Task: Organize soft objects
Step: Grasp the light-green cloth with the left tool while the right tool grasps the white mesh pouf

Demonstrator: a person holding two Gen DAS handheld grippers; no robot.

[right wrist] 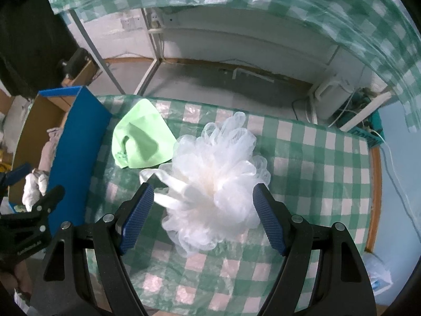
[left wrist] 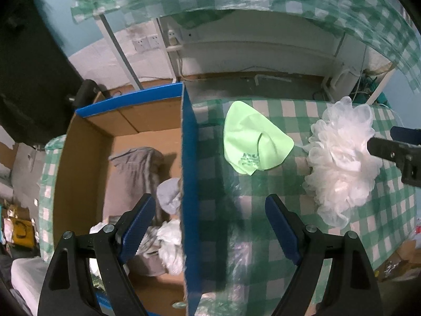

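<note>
My right hand-held gripper (right wrist: 204,202) hangs spread above the white mesh bath pouf (right wrist: 213,184) on the checked desk (right wrist: 315,158); the pouf sits between the blue pads, though I think neither pad presses it. My left hand-held gripper (left wrist: 210,220) is spread too, empty, straddling the blue wall of the cardboard box (left wrist: 188,158). Grey cloth (left wrist: 142,168) and white soft things lie inside the box. A light green cloth (left wrist: 252,142) lies on the desk between box and pouf.

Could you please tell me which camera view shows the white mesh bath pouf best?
The right wrist view: the white mesh bath pouf sits whole and centred between the open right claw. The left wrist view shows it at the edge, partly covered.
</note>
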